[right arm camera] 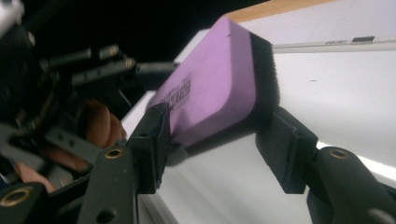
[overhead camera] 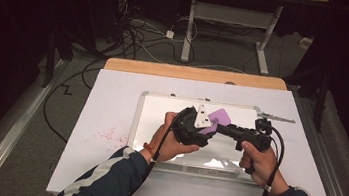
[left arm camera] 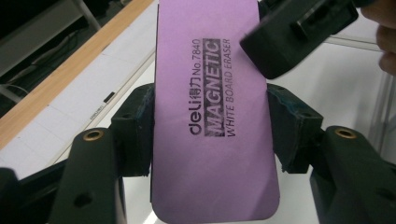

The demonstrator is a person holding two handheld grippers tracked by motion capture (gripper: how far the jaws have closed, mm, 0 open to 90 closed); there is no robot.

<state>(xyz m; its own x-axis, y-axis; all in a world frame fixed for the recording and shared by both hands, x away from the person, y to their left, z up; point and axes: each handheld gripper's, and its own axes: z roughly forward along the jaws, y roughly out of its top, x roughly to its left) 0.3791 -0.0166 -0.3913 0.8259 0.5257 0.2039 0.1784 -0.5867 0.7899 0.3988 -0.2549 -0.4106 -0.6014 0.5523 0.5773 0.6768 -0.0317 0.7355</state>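
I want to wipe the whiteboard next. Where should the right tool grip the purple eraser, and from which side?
Probably across the purple eraser thickness at its free end, one jaw on the printed purple face, one on the black felt. Those flat parallel faces suit the right tool, whose jaws already straddle that end. The left tool clamps the long edges, so come from the opposite end.

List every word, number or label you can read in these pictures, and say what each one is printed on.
"deli", two small characters beside it too small to read, then "No.7840": top face of the purple rectangular foam eraser, clamped in the left gripper.
"MAGNETIC": same face, on a dark band.
"WHITE BOARD ERASER": same face, below the band.
Small dark label on the whiteboard's silver frame: too small to read.
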